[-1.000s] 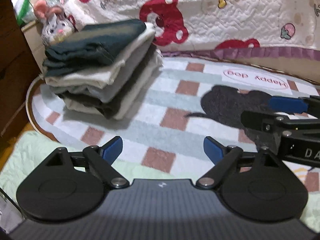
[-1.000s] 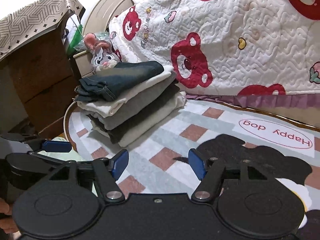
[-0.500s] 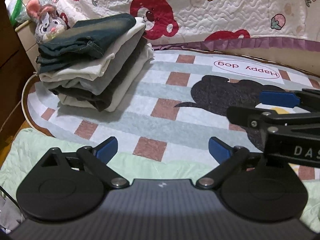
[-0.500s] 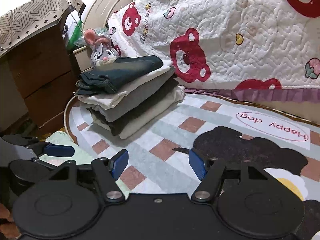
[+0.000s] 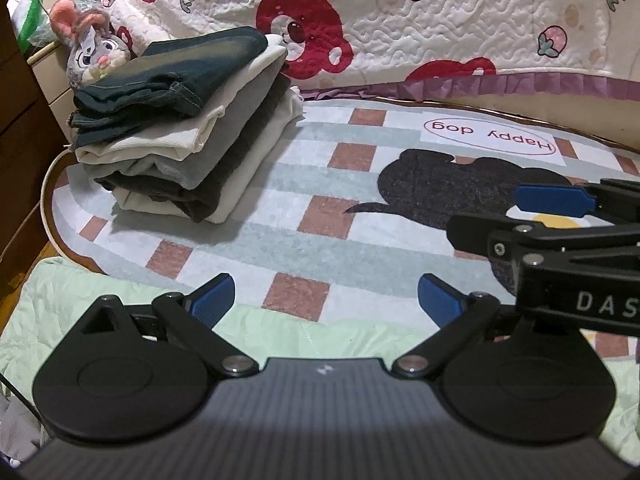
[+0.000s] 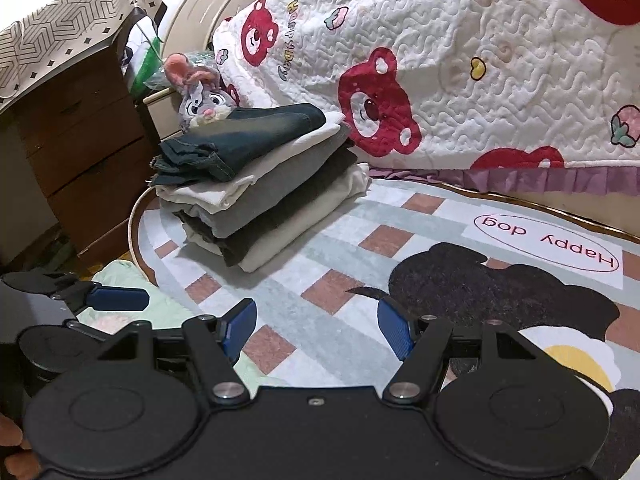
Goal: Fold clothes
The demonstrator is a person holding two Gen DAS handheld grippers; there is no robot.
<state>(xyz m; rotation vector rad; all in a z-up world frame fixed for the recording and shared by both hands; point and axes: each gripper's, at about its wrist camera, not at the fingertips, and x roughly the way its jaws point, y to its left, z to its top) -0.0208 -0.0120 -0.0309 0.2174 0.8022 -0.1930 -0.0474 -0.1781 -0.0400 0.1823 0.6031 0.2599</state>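
Observation:
A stack of folded clothes (image 5: 180, 132) (image 6: 256, 184), dark jeans on top over white and grey pieces, sits at the far left end of the checked rug (image 5: 304, 184) (image 6: 344, 236). A pale green cloth (image 5: 92, 292) (image 6: 168, 312) lies flat at the rug's near edge, under my left gripper (image 5: 325, 300). That gripper is open wide and holds nothing. My right gripper (image 6: 317, 330) hovers open over the rug, also with nothing in it. Its fingers (image 5: 552, 200) reach in from the right in the left wrist view. The left gripper's blue fingertip (image 6: 116, 300) shows at the left in the right wrist view.
A white quilt with red bears (image 5: 400, 20) (image 6: 460, 60) hangs behind the rug. A plush rabbit (image 5: 92, 48) (image 6: 200, 100) sits behind the stack. A brown chest of drawers (image 6: 80, 152) stands at the left. Part of a hand (image 6: 12, 452) shows at the lower left.
The left gripper's jaws have spread a little wider. The stack and the right gripper have hardly shifted.

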